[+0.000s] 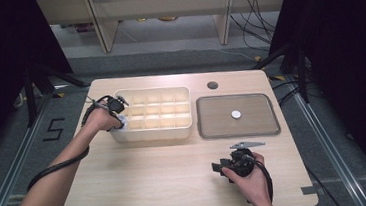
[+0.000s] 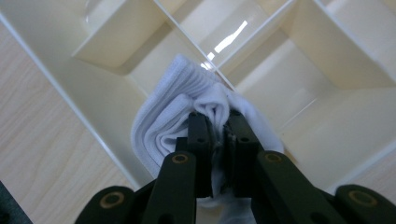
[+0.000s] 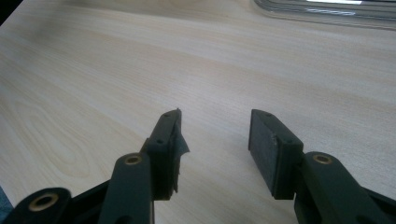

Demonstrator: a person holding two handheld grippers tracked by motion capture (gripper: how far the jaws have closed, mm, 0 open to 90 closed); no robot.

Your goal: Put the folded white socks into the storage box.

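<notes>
Left gripper view: jaws hide white cloth's [image 2: 163, 121] middle.

1. White ribbed sock [image 2: 187, 107], bunched and folded into a soft wad, pinched at its folds.
2. Sits in the near-left corner compartment of the cream divided organiser box [image 2: 107, 51], against its outer wall.
3. Box rests on the tabletop [image 1: 167, 169], left of centre.

Bare tabletop [image 1: 167, 169] lies open across the near half. Farther back, the compartment organizer [image 1: 156, 134] and grey tray [image 1: 239, 134] stand side by side, a narrow gap between them; thin dividers [image 2: 187, 28] hem each compartment.
</notes>
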